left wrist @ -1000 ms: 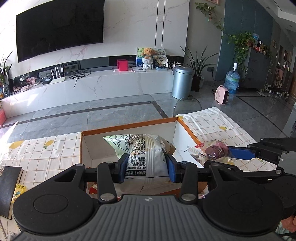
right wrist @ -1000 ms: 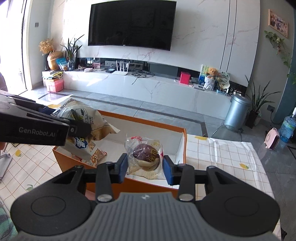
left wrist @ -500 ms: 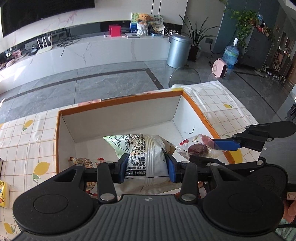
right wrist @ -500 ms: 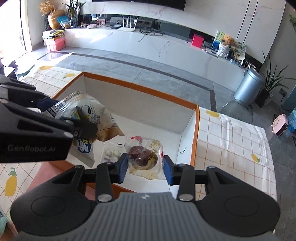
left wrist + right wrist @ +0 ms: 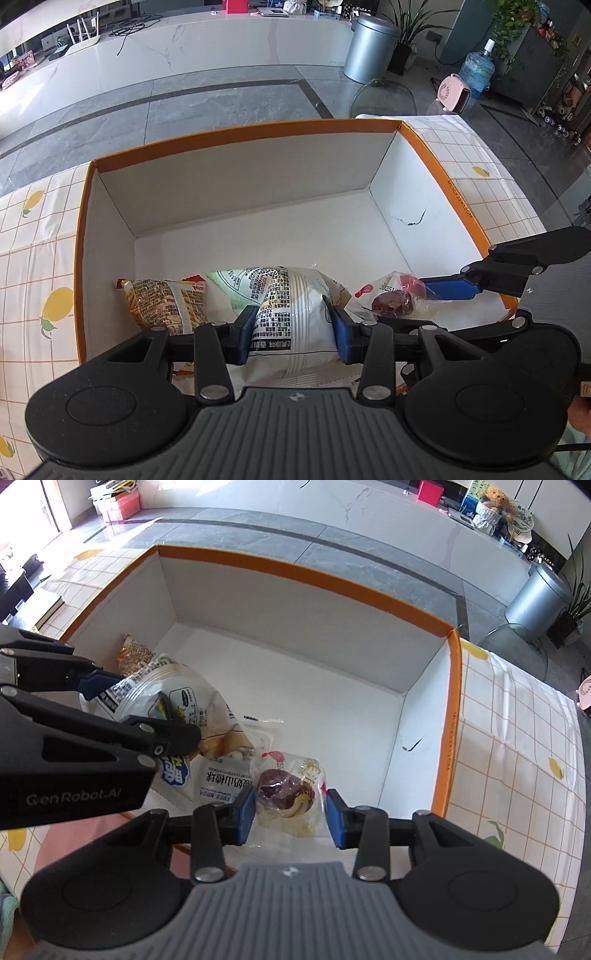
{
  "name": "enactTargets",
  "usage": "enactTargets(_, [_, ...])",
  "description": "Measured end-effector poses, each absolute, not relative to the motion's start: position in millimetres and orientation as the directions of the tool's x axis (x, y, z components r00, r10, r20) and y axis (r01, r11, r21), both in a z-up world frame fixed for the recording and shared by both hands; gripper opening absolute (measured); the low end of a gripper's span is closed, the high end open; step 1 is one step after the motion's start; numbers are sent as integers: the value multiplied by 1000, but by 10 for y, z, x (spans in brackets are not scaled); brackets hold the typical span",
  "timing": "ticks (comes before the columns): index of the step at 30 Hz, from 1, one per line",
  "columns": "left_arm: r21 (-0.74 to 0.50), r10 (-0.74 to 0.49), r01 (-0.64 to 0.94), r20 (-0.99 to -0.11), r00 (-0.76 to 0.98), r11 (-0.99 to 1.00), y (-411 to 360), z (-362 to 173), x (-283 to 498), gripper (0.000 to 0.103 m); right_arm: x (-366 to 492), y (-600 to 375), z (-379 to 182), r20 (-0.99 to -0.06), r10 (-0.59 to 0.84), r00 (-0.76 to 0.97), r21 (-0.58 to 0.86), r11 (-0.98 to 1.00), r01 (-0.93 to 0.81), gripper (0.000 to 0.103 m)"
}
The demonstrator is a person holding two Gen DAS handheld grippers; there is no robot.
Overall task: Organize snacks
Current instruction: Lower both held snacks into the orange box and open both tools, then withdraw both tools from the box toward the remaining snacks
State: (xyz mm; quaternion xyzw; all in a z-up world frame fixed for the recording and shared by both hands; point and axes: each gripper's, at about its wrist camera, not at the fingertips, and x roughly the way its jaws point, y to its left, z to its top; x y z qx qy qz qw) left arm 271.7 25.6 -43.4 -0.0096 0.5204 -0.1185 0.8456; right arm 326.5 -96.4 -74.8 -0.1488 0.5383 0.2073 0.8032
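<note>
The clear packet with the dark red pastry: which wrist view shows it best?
Right wrist: the pastry packet sits centered between the right gripper pads, over the orange-rimmed box. Left wrist shows it smaller, off right, partly hidden.

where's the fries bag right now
In the left wrist view, the fries bag lies inside the orange box, against its left wall, left of the held white bag.

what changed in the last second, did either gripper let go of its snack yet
No release yet. Both grippers tipped downward and carried their snacks from above the orange-rimmed box down into it; the room behind slid out of view. The left gripper is clamped on the white printed bag, the right gripper on the clear-wrapped brown pastry, same grips as before. The box and the packets already inside it stayed put.
</note>
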Motion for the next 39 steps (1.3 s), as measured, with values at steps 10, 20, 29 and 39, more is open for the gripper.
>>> enactTargets(10, [-123,-185,174,-896,403,977,255,-459,2759,49,3308,-962,-766,-944,174,279,25,884,-467,39])
enactTargets(20, [-109,-157,138,-900,407,984,242,-428,2766,68,3348,-893,-767,-950,146,275,0,884,-467,40])
enactTargets(29, [-119,-156,110,-883,442,987,304,-303,2671,80,3275,-923,-663,-936,161,314,-2,888,-460,68])
enactTargets(39, [-103,-145,109,-837,527,989,305,-18,2405,80,3046,-954,-375,-903,187,386,-17,883,-469,78])
